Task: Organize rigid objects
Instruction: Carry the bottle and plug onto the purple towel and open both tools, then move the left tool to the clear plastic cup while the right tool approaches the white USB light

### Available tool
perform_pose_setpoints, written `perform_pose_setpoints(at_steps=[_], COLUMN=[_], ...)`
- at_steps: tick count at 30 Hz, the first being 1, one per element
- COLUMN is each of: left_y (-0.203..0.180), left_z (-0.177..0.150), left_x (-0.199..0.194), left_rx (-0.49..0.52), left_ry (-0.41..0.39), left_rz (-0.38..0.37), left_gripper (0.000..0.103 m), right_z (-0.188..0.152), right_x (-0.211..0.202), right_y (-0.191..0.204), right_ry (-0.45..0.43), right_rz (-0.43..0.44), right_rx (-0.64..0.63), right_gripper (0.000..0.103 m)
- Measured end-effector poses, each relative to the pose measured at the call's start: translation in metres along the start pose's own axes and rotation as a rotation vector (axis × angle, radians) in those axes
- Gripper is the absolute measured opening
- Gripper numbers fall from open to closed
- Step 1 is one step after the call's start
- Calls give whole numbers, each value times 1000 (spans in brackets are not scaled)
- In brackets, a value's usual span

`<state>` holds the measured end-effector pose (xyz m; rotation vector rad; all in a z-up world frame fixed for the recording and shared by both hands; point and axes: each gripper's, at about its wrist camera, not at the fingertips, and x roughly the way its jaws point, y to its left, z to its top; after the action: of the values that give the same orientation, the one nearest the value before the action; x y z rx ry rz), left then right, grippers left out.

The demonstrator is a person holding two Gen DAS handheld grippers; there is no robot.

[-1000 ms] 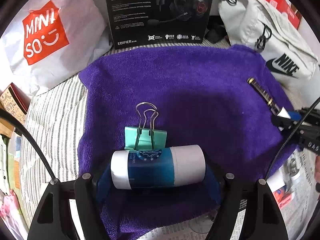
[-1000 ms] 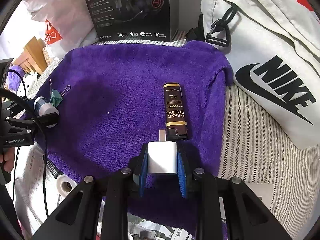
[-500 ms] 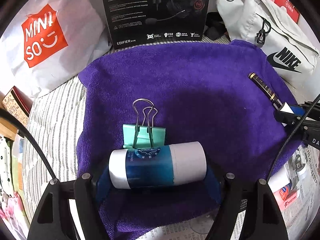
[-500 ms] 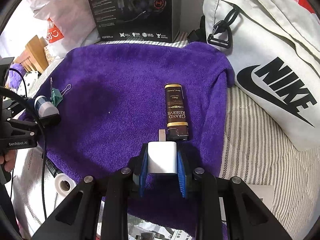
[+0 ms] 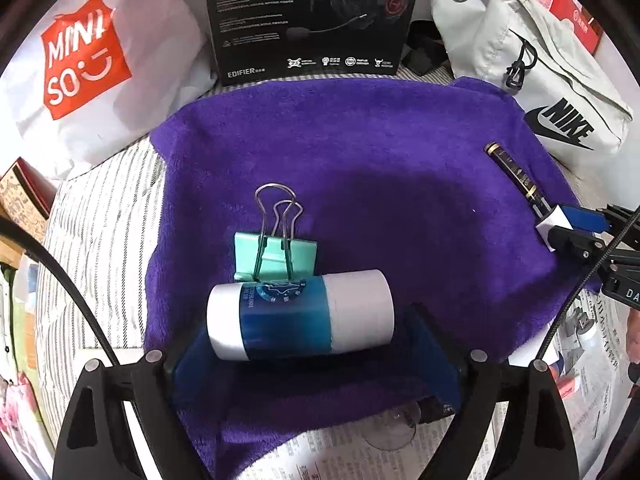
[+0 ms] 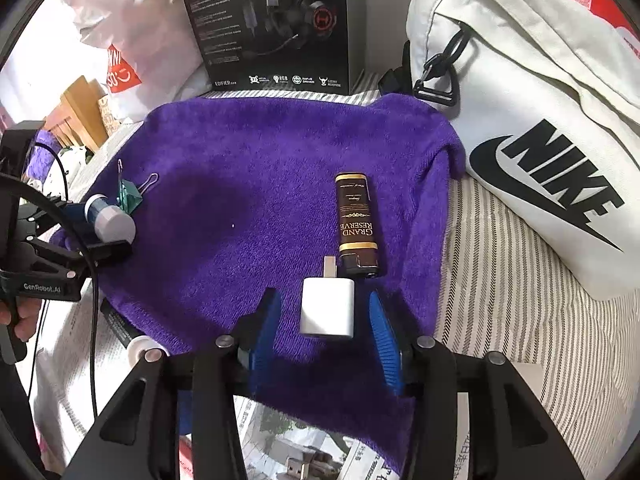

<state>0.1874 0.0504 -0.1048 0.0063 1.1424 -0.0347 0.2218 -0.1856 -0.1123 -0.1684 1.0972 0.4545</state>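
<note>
A blue and white cylindrical bottle (image 5: 300, 314) lies on its side on the purple towel (image 5: 380, 160), against a mint binder clip (image 5: 276, 256). My left gripper (image 5: 308, 360) straddles the bottle. Its jaws are opening and the pads stand clear of both ends. In the right wrist view a white charger plug (image 6: 328, 306) rests on the towel (image 6: 260, 160) between the blue pads (image 6: 264, 320) of my right gripper (image 6: 323, 300). Those jaws are opening too, with a gap on each side. A brown lighter (image 6: 357, 224) lies just beyond the charger.
A black headset box (image 5: 312, 20) stands behind the towel. A white Nike bag (image 6: 540, 140) lies to the right and a white Miniso bag (image 5: 88, 68) to the left. Striped bedding (image 6: 500, 280) surrounds the towel, with newspaper (image 5: 360, 456) at the near edge.
Both grippers have spread their jaws. The left one let go of the bottle and the right one let go of the charger. Both objects stay where they were on the towel.
</note>
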Motion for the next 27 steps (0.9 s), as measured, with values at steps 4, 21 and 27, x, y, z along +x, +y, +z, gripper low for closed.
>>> perform_pose_setpoints(at_steps=[4,21,27], left_y=[2,5,-1], left_z=[-4,-60,-74], left_x=[-9,-66,-55], left_rx=[-19,-87,-85], left_ry=[-4,-126,-123], left_rz=[-12,-86,-118], left_gripper=[90,89,89], right_z=[-1,-46,-68], right_x=[-10,-73,-80], right_y=[0,-3,-2], right_ry=[-17,-109,-101], right_rz=[-28,-33,-34], right_rx=[2,87,104], right_gripper=[49,50,54])
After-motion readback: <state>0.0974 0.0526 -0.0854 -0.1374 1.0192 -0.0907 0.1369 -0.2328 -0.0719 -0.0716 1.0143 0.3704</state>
